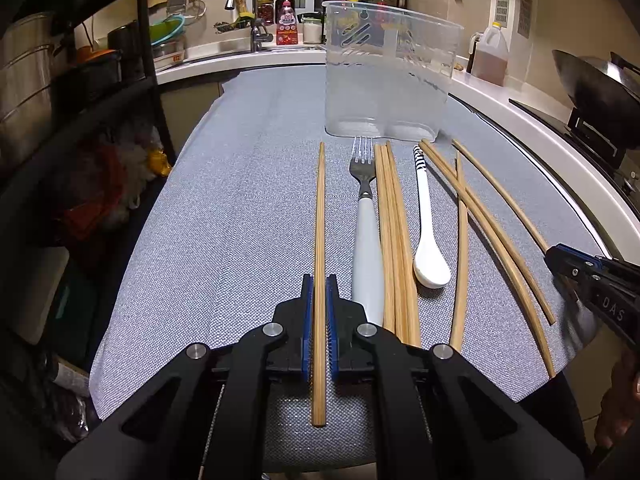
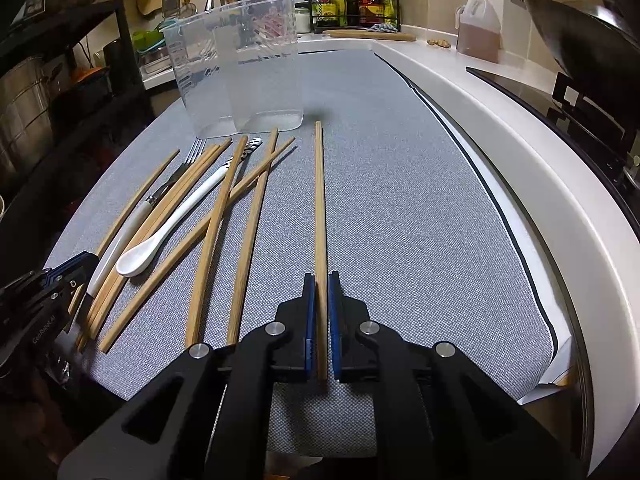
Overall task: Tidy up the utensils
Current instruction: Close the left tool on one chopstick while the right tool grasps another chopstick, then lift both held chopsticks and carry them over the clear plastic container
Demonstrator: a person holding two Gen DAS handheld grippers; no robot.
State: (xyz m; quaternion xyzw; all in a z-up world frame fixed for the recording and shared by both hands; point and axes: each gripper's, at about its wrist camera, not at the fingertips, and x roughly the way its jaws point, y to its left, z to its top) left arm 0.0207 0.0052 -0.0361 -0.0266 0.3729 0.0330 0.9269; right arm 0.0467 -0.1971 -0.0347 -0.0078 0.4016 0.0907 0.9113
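Both tongs pinch slender wooden chopsticks.

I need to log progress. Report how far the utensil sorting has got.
Done: nothing; the clear container looks empty. In hand: the left gripper and right gripper each straddle one chopstick. Left: the fork, spoon and loose chopsticks on the mat.

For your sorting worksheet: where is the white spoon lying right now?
The white spoon lies on the grey cloth in front of the clear container, between chopsticks, right of the fork.
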